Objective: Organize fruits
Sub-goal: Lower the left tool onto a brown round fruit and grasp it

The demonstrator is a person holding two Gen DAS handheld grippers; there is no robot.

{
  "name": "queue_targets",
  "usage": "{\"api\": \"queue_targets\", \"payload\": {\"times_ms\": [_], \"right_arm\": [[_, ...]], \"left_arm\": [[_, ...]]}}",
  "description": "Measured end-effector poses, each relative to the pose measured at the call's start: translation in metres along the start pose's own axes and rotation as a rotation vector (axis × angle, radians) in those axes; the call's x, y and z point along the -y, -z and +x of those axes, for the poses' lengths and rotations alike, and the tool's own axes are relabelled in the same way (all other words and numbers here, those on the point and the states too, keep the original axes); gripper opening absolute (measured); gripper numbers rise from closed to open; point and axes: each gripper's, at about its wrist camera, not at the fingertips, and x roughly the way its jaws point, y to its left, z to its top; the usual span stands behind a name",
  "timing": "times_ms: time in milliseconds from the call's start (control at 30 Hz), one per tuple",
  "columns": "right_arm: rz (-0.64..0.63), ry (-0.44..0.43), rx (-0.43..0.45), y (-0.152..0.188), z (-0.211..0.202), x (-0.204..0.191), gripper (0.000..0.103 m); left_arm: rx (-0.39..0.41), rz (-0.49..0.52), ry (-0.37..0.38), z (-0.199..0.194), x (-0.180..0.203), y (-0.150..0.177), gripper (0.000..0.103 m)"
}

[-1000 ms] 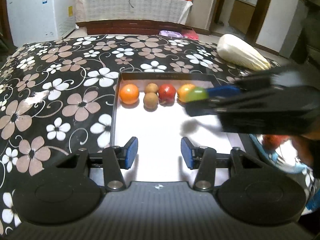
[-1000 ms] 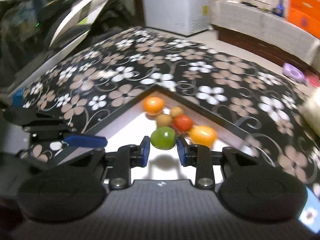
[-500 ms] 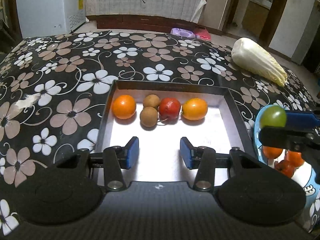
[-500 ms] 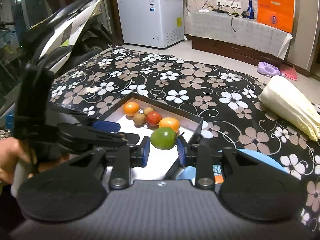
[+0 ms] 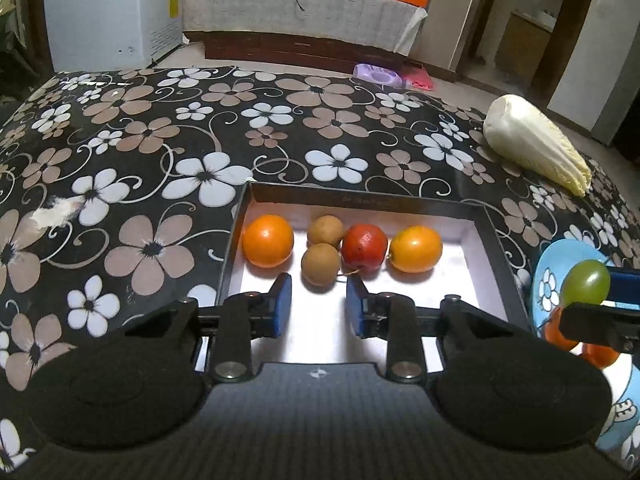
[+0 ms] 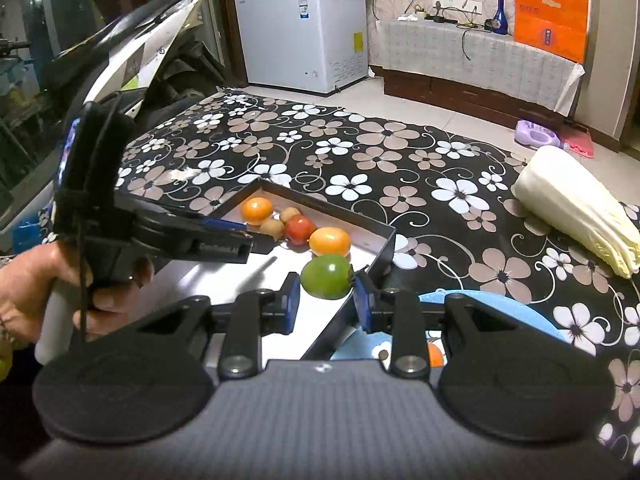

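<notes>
the green fruit (image 6: 327, 276) sits clenched between the pads of the right tongs (image 6: 327, 294), held above the near corner of the tray (image 6: 382, 240) and the blue plate (image 6: 500, 312). ahead of the left tongs (image 5: 319, 308), whose empty jaws are closing, five fruits line the tray's far wall. a few orange ones remain on the plate, so sorting looks partly done.

Two oranges (image 5: 267, 240), two brown fruits (image 5: 321, 263), one red fruit (image 5: 365, 247), one green fruit (image 6: 326, 276).
</notes>
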Motion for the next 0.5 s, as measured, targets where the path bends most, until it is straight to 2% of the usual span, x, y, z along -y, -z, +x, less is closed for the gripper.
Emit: {"api": "queue_targets", "payload": {"times_ms": [167,500], "right_arm": [[-0.012,-0.002,-0.008,-0.001,0.002,-0.003,0.032],[-0.016,0.006,-0.015,-0.001,0.003,-0.002,0.032]], "left_arm": [[-0.005,-0.010,0.008,0.008,-0.004,-0.005,0.028],[0.015,0.019,0.006,0.011,0.003,-0.006,0.027]]}}
